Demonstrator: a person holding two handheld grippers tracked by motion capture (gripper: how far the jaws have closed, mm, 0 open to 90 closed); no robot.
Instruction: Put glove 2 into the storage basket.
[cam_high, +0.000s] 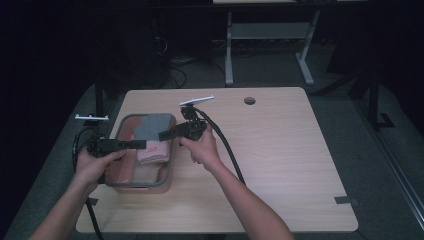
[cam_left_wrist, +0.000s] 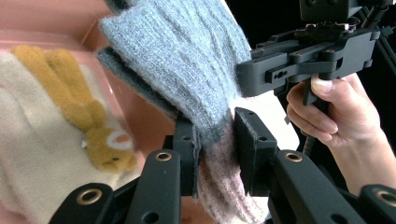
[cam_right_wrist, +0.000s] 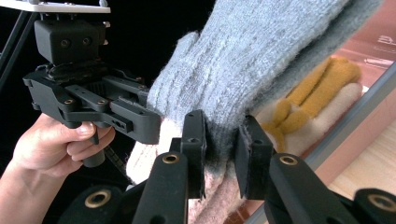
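Over bin (cam_high: 169, 165), glove (cam_high: 152, 126) lengthwise away

On a light wooden table (cam_high: 280, 150), the left gripper (cam_high: 142, 144) and the right gripper (cam_high: 162, 135) meet over a grey-rimmed pink bin (cam_high: 117, 182) at nine o'clock, where a grey-and-pink knitted cloth (cam_high: 152, 135) lies.

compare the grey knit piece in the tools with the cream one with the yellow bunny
The grey knit piece is held up over the tray, pinched by both the left tool and the right tool; the cream bunny piece lies flat inside it. The grey piece fades to pink at its cuff; the cream one carries a yellow bunny. Both are fuzzy knitwear.
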